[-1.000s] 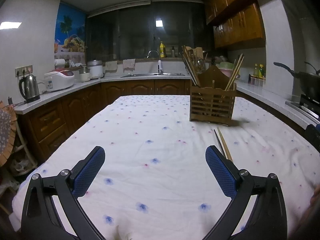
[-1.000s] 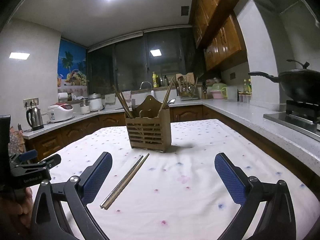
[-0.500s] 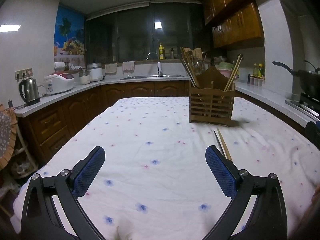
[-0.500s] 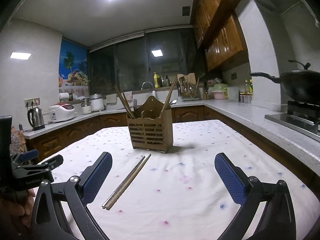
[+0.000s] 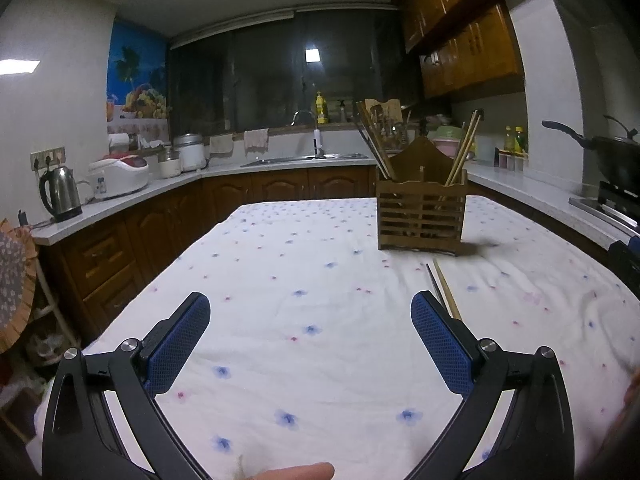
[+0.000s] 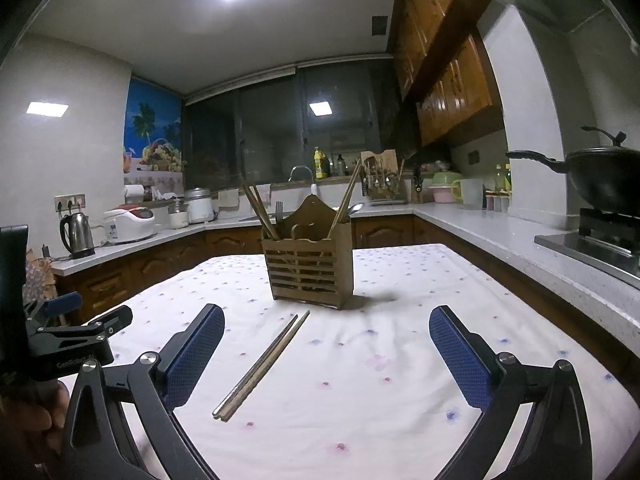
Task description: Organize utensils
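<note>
Both the left claw (image 5: 310, 314) and right claw (image 6: 326, 326) hover spread and empty over the worktop (image 6: 400, 360), so the pickup step is in hand: the right must pinch the loose chopsticks (image 6: 262, 366) for the wooden holder (image 6: 310, 268).

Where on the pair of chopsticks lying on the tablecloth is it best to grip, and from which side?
Probably at the near, thicker end of the pair of chopsticks, coming down from above with the open right gripper. They lie flat, side by side, on the tablecloth, tips toward the wooden holder. Turn the fingers across their length so both sticks close together.
</note>
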